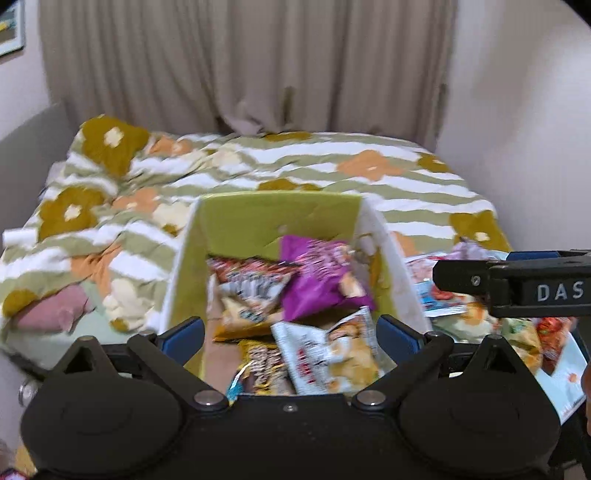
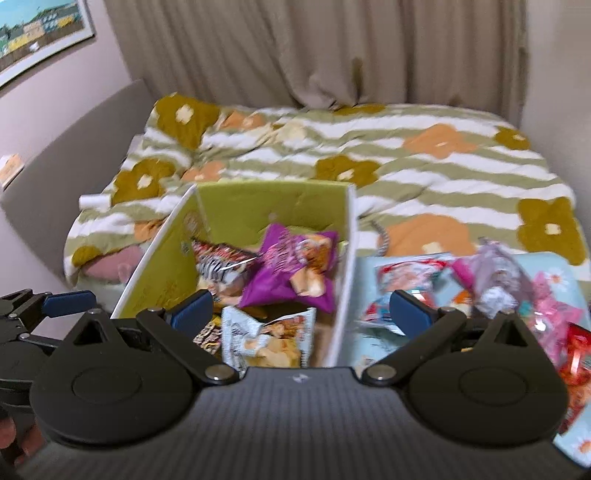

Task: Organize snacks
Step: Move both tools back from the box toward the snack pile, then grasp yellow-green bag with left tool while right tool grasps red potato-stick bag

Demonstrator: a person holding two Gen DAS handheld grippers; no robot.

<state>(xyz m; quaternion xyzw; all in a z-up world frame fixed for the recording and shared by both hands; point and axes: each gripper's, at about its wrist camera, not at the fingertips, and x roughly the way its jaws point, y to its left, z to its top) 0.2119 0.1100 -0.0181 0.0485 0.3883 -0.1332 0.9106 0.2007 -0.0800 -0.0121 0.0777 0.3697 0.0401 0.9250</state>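
A box with green inner walls (image 1: 258, 218) (image 2: 258, 206) stands on the bed and holds several snack packets, among them a purple bag (image 1: 317, 280) (image 2: 291, 269), a red-and-white bag (image 1: 251, 280) (image 2: 221, 262) and a pale blue bag (image 1: 325, 350) (image 2: 266, 336). My left gripper (image 1: 291, 332) is open and empty above the box's near end. My right gripper (image 2: 301, 308) is open and empty over the box's right wall; it shows from the side in the left wrist view (image 1: 517, 284). More loose packets (image 2: 480, 280) (image 1: 443, 295) lie right of the box.
The bed carries a striped flower-patterned duvet (image 1: 332, 166) (image 2: 443, 166). Curtains (image 1: 240, 55) hang behind it, and walls close in on both sides. A light blue sheet (image 2: 569, 443) lies under the loose packets. A framed picture (image 2: 37, 33) hangs at the left.
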